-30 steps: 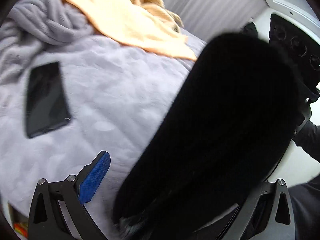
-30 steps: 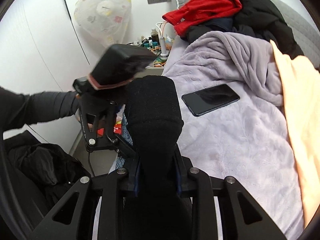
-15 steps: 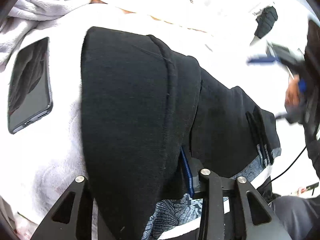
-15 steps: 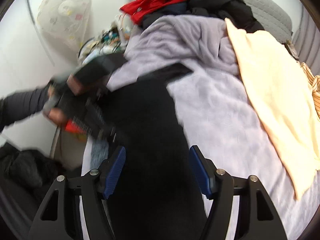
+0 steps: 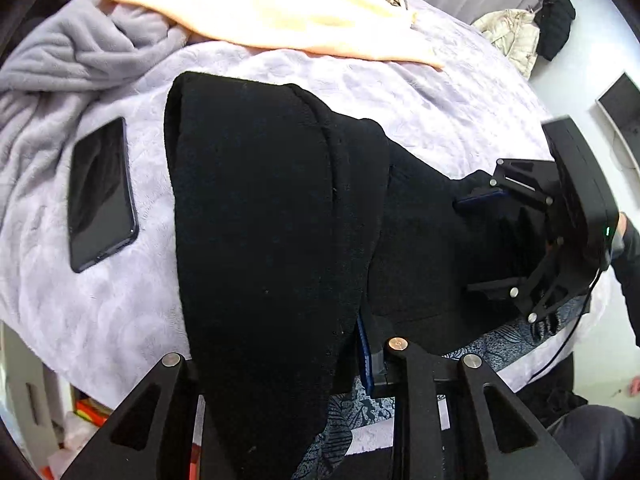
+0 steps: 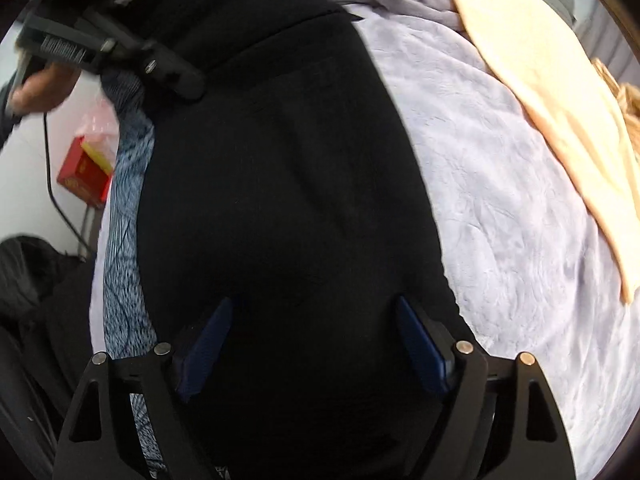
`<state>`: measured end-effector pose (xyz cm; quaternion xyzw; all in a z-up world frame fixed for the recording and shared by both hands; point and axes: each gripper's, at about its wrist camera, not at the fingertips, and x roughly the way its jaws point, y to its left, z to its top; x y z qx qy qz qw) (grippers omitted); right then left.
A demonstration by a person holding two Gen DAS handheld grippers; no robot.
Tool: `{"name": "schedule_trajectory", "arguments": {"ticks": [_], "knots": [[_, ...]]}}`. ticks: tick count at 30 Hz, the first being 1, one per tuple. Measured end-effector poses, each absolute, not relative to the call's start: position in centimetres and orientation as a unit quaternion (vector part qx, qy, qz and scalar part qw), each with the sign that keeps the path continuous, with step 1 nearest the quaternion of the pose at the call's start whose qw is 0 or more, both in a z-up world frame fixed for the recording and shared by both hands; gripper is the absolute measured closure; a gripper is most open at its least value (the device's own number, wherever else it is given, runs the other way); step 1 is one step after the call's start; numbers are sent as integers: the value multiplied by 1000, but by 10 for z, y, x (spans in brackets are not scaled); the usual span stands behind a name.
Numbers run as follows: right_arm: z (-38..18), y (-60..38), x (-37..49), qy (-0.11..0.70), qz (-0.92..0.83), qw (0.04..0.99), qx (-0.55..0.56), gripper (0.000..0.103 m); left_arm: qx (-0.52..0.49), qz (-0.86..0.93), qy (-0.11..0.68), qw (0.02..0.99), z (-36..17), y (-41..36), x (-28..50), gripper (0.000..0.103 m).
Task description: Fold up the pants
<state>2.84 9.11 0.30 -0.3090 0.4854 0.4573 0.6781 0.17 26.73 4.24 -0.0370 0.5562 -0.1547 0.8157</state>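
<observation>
Now laid flat across lilac plush bedspread rather than hanging bunched in mid-air a second ago: black fleece pants, spread lengthwise, near end draped over patterned blue mattress edge.

Left gripper clamped on thick near fold of pants, fabric pinched between fingers, apparently to anchor that end while cloth settles. Right gripper released, blue pads spread wide over fabric, gripping nothing, probably freed for smoothing or next fold. Black slab smartphone just beside pants on bedspread, apart from cloth; peach blanket farther back.
</observation>
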Motion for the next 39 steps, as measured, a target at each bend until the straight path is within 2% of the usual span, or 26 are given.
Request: {"name": "schedule_trajectory", "arguments": {"ticks": [2, 9, 14, 16, 26, 31, 39], "knots": [[3, 90, 23, 494, 456, 670, -315, 15, -34, -149, 558, 816, 44, 266, 2, 73], [11, 73, -34, 471, 487, 652, -339, 15, -28, -142, 553, 820, 52, 262, 2, 73], [-3, 75, -53, 449, 482, 655, -370, 5, -11, -148, 531, 834, 74, 245, -3, 74], [4, 73, -46, 458, 477, 659, -359, 5, -2, -141, 531, 835, 78, 238, -3, 75], [83, -60, -59, 407, 370, 796, -252, 5, 53, -140, 515, 844, 111, 189, -16, 78], [81, -114, -78, 415, 310, 829, -212, 5, 59, -182, 495, 847, 146, 143, -25, 78], [70, -179, -98, 416, 253, 856, -171, 5, 164, -232, 474, 833, 177, 13, -52, 79]]}}
